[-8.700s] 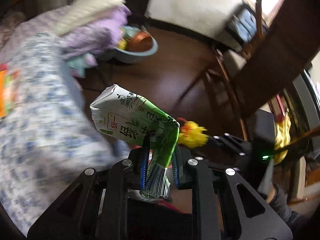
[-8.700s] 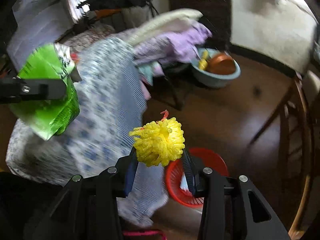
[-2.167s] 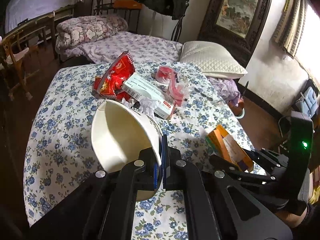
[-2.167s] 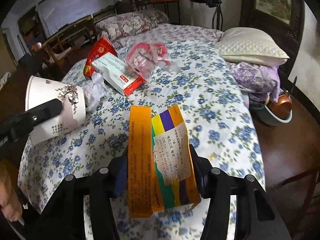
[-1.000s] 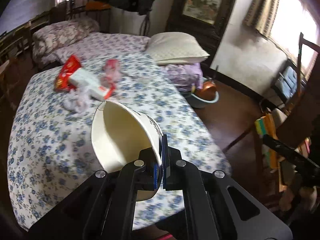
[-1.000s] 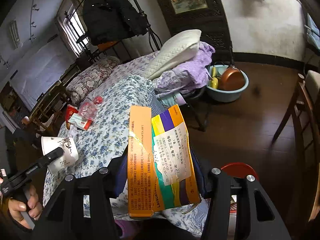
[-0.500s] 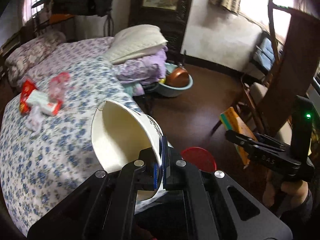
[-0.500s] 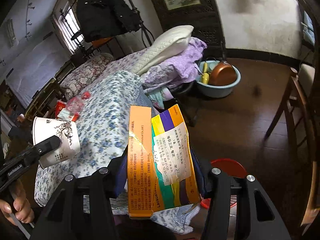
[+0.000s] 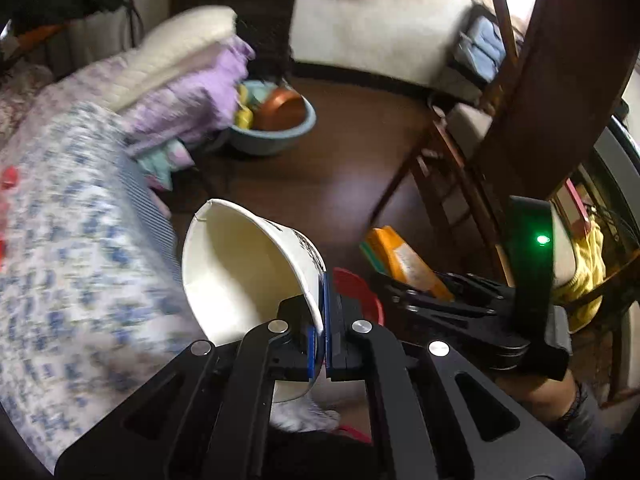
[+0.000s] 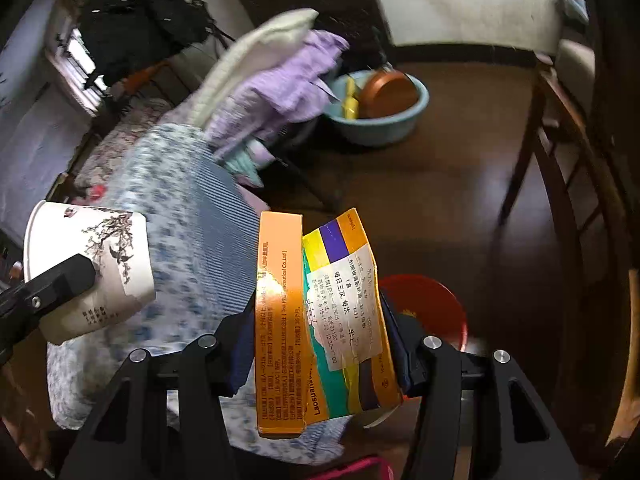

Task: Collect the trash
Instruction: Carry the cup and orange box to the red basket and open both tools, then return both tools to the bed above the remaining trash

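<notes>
My left gripper (image 9: 322, 332) is shut on the rim of a white paper cup (image 9: 244, 264) with an ink plum-branch print; the cup also shows in the right wrist view (image 10: 86, 268). My right gripper (image 10: 320, 332) is shut on a torn orange, green and purple medicine box (image 10: 316, 320), which also shows in the left wrist view (image 9: 404, 264). A red trash basket (image 10: 432, 300) stands on the dark wooden floor just beyond and below the box; in the left wrist view its rim (image 9: 356, 286) peeks out behind the cup.
The bed with a blue-flowered sheet (image 9: 68, 248) fills the left. A pillow and purple bedding (image 9: 192, 76) lie at its end. A blue basin (image 9: 276, 120) holding a copper pot sits on the floor. A wooden chair (image 9: 460, 184) stands at the right.
Both grippers have swung right, away from the bed and down toward the floor. The red basket has come closer and lies just beyond both held items.
</notes>
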Available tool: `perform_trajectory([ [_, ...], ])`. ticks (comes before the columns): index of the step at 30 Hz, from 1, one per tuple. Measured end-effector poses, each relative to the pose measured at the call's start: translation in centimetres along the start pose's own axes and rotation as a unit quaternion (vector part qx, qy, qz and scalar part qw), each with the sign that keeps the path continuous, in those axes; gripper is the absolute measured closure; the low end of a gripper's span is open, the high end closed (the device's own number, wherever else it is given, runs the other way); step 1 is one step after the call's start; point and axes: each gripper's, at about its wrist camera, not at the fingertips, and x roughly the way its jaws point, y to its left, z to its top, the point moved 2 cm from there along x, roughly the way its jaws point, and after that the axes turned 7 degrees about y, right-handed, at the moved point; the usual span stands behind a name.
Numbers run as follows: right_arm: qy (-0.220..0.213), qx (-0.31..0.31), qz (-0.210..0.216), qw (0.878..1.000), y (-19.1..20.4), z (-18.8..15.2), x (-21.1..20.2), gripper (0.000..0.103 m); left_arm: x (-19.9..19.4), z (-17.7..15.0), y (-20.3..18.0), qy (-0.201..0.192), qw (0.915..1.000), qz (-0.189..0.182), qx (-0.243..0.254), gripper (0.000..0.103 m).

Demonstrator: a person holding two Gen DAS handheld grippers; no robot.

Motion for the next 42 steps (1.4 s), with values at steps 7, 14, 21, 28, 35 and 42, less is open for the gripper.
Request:
perform_trajectory([
  [7,0.056,0.079,0.008,0.995,-6.3,-1.2,5.2,0.048,6.8,1.3,-1.4,0.080,0.9952,-0.055,-0.014,0.099],
  [14,0.101,0.099,-0.006,0.990,-8.7,-2.7,9.7,0.047,13.3,1.4,-1.8,0.148,0.9861,-0.068,-0.031,0.099],
  [21,0.114,0.101,0.002,0.988,-9.5,-2.7,11.3,0.041,16.8,1.1,-2.4,0.185,0.9798,-0.071,-0.030,0.098],
  [28,0.085,0.097,-0.016,0.992,-10.1,-2.4,10.4,0.031,16.7,1.7,-2.7,0.192,0.9779,-0.071,-0.043,0.045],
  [35,0.070,0.092,-0.032,0.993,-9.8,-1.6,8.2,0.030,14.2,1.9,-2.2,0.169,0.9818,-0.069,-0.052,0.042],
  [42,0.035,0.059,-0.068,0.995,-7.5,-0.5,4.4,0.014,9.7,2.1,-1.8,0.130,0.9886,-0.056,-0.050,0.041],
])
